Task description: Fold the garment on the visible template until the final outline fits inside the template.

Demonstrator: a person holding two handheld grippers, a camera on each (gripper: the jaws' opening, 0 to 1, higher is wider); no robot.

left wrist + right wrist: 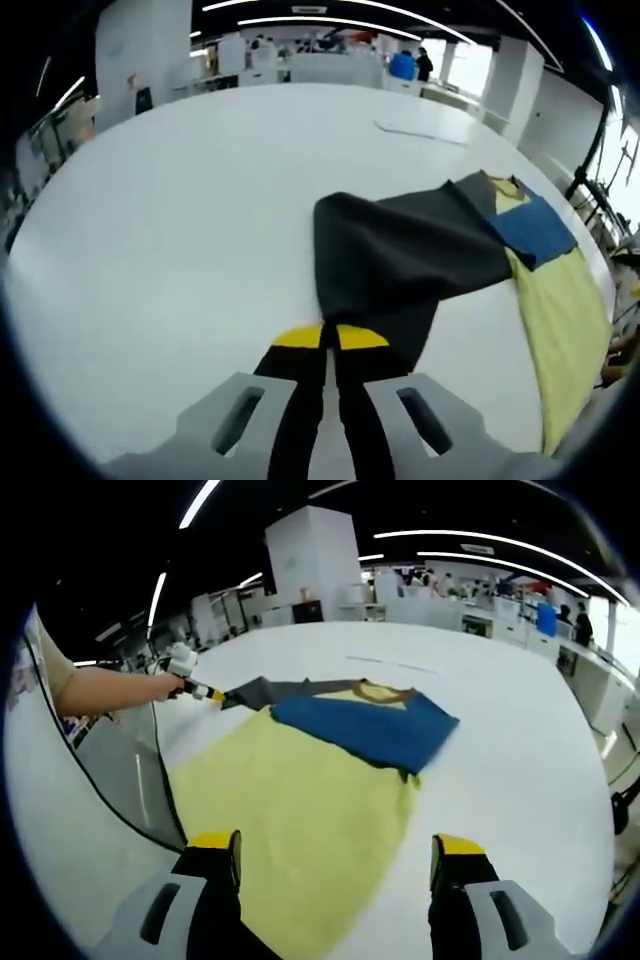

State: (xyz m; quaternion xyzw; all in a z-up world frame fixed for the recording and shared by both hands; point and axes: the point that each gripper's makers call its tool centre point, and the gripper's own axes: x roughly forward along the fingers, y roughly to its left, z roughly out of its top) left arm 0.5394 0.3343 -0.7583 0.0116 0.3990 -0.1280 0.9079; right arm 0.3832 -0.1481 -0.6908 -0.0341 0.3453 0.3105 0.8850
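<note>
**K:** Surroundings first — what's around the white bench (180, 230)?

**R:** Open hall behind it: ceiling light strips (500, 548), a white pillar (315, 555), more white benches at the back. Two people (410, 64) stand far off in the left gripper view, one in blue, one in dark. A thin line (420, 132) lies on the far part of the bench surface; can't tell what it is. Nothing lies between either gripper and the garment.

**K:** Garment?

**R:** One garment (300, 800), colour-blocked: pale yellow-green body, blue panel (365, 725) laid across the upper part, dark grey sleeve (400, 255), brownish collar edge. It lies flat on the bench, near the edge on the person's side. The sleeve is stretched out away from the body, towards the left gripper (330, 338).

**K:** Fingers?

**R:** Left fingers (300, 400) are pressed together, pinching the dark grey sleeve end; fabric hangs right at the yellow tips. In the right gripper view that gripper shows at far left, held by the person's hand (165, 685), bare forearm behind it. Right gripper (338, 845) has its fingers (215, 865) spread wide over the yellow-green part, holding nothing.

**K:** Counts?

**R:** One garment, two grippers, one bench in use. Template outline: can't make one out.
</note>
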